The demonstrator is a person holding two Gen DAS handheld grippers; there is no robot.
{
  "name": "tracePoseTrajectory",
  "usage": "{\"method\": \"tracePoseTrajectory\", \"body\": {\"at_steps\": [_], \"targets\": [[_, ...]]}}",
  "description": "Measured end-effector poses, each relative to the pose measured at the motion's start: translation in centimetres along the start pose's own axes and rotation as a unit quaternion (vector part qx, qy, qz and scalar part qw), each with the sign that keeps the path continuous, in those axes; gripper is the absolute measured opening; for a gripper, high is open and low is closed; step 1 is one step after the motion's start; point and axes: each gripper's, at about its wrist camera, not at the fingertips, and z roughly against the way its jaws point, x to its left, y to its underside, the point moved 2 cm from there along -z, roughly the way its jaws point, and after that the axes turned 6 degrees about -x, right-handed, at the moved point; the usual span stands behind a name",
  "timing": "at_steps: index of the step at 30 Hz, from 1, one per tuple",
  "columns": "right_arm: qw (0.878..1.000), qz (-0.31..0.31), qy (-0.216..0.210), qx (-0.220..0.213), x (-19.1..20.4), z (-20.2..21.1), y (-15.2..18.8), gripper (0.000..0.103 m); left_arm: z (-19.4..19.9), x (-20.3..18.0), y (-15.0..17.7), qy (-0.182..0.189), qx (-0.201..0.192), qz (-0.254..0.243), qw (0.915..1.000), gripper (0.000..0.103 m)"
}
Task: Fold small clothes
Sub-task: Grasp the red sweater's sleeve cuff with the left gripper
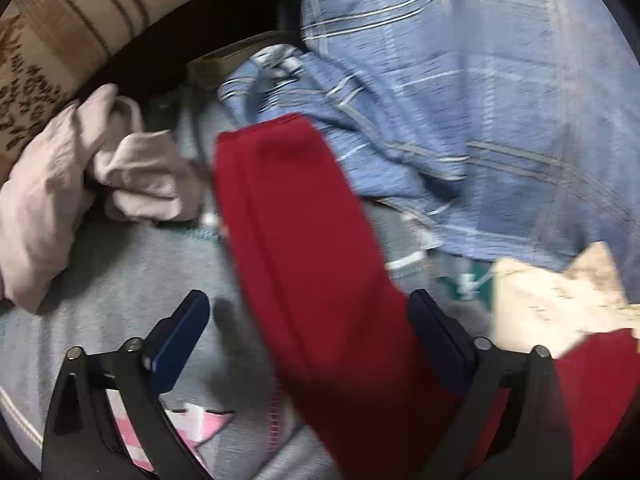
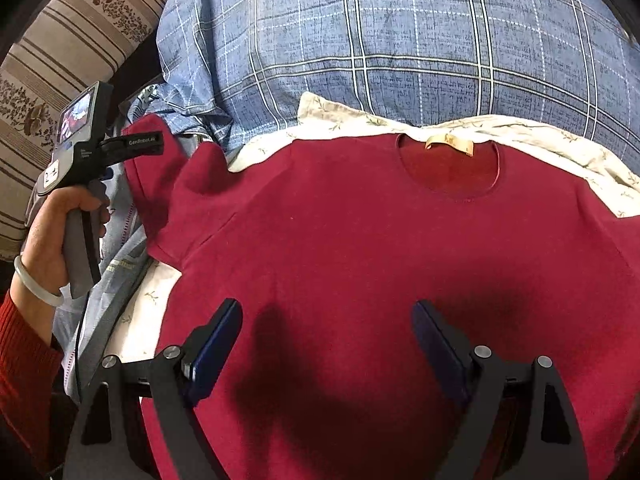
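A dark red T-shirt (image 2: 360,240) lies flat, neck and tan label (image 2: 450,144) away from me, on a white floral cloth (image 2: 540,136). My right gripper (image 2: 326,344) is open and empty, just above the shirt's lower middle. In the left wrist view the shirt's left sleeve (image 1: 304,240) stretches forward between the fingers of my open left gripper (image 1: 308,328), which holds nothing. The left gripper also shows in the right wrist view (image 2: 132,144), held in a hand beside the sleeve (image 2: 160,172).
A blue plaid quilt (image 2: 400,40) is bunched behind the shirt. A pink crumpled garment (image 1: 60,184) lies at the left on a grey-green blanket (image 1: 120,272). A striped beige cushion (image 2: 60,60) is at the far left. Pink checked fabric (image 1: 196,428) lies near the left gripper.
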Motion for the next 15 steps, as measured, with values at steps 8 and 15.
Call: {"method": "tracePoseTrajectory", "body": {"at_steps": [8,15], "targets": [[1.000,-0.006,-0.006,0.011,0.2,-0.8,0.2,0.088,-1.3,0.0,0.3,-0.031,0.005,-0.016,0.9994,0.098],[1.000,-0.008,-0.006,0.012,0.3,-0.8,0.3,0.088,-0.9,-1.0,-0.2,-0.033,-0.019,-0.036,0.9986,0.098]]}}
